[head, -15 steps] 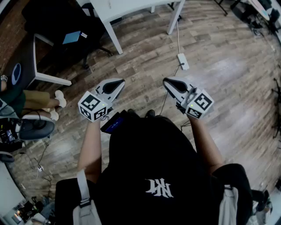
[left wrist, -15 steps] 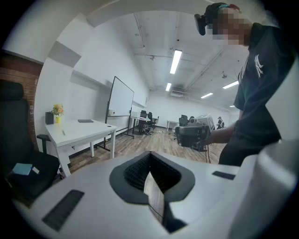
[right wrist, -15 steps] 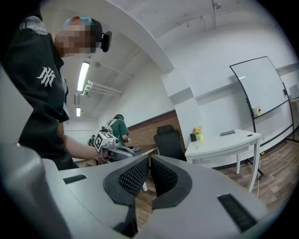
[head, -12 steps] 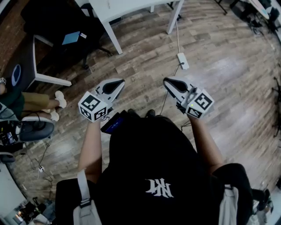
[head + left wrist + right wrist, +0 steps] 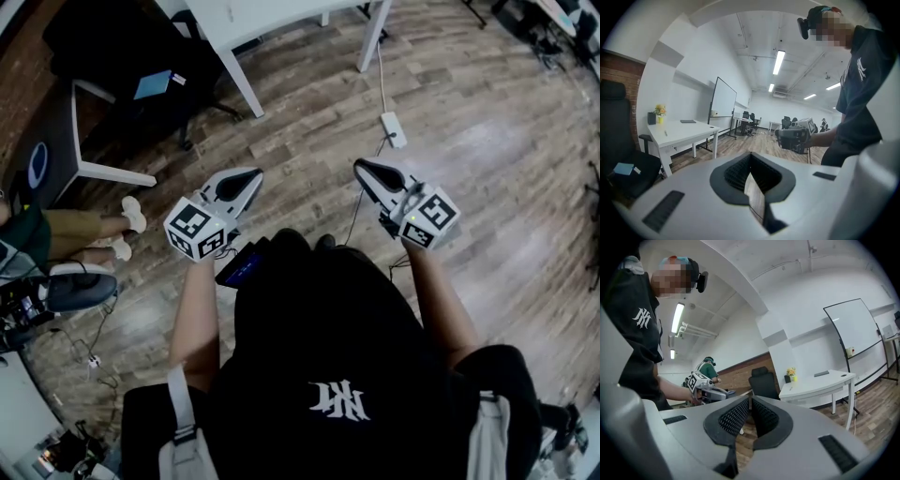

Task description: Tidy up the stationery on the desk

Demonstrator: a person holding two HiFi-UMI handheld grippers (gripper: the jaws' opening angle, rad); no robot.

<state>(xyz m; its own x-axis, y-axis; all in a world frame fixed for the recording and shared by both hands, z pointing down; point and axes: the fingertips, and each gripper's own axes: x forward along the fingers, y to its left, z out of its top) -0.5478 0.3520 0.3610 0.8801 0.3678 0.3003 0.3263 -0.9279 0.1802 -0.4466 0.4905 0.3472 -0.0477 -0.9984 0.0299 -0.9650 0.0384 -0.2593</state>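
Observation:
Both grippers hang in the air over the wood floor, in front of the person's chest and well short of the white desk (image 5: pixel 272 14). My left gripper (image 5: pixel 249 176) is shut with nothing between its jaws, and so is my right gripper (image 5: pixel 361 169). In the left gripper view the shut jaws (image 5: pixel 750 155) point at the desk (image 5: pixel 682 131), which carries a pen (image 5: pixel 665 133), a dark flat item (image 5: pixel 687 121) and a black cup with flowers (image 5: pixel 655 115). The right gripper view shows its shut jaws (image 5: pixel 750 401) and the desk (image 5: pixel 820 380) at the right.
A black office chair (image 5: pixel 122 56) with a blue notebook (image 5: pixel 153 82) stands left of the desk. A white power strip (image 5: pixel 392 129) and its cable lie on the floor ahead. A seated person's legs (image 5: pixel 84 220) are at the left. A whiteboard (image 5: pixel 724 97) stands behind the desk.
The head view has shifted slightly; both grippers stay shut and at nearly the same spots, the right one a little higher and further right.

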